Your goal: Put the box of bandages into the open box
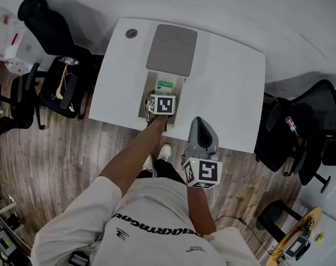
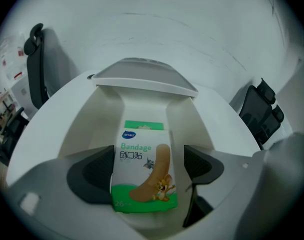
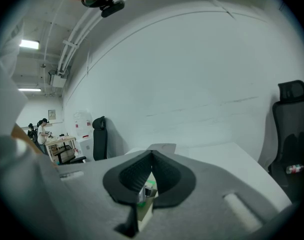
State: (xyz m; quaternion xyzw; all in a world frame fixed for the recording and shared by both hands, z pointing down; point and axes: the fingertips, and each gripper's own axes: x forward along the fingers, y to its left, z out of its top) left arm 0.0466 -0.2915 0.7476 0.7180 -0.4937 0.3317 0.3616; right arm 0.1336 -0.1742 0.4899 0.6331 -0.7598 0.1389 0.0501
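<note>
Sitting inside the open box [image 2: 99, 119] as I look down my left gripper [image 2: 147, 166], the box of bandages [image 2: 144, 171] is face up, its printed front towards me and the white walls rising at nine and three o'clock of it. I can't tell whether it lies flat on the floor or leans a little.

The left pads [image 2: 91, 176] stand apart, one on each side of it. The pad at three o'clock is clearly off the carton, while the one at nine sits just beside its edge. Neither looks to be pressing, so I read that gripper as wide and not gripping.

From the head view, the grey lid [image 1: 171, 50] lies thrown back at twelve o'clock of the tray, flat on the white table [image 1: 228, 76]. My left gripper hangs right over the tray's near end, pointing steeply down.

The right gripper [image 1: 198, 123] is out at five o'clock of the open box, near the table's front edge. Its fingers are together at the tips with nothing between them, so it's idle.

Black office chairs [image 1: 51, 32] stand at nine and three o'clock of the table, well apart from the work.

So my call is that the placing is as good as done. What's left, I'd say, is lifting the left gripper straight out without snagging the carton. Nothing in the task asks me to shut the lid.
</note>
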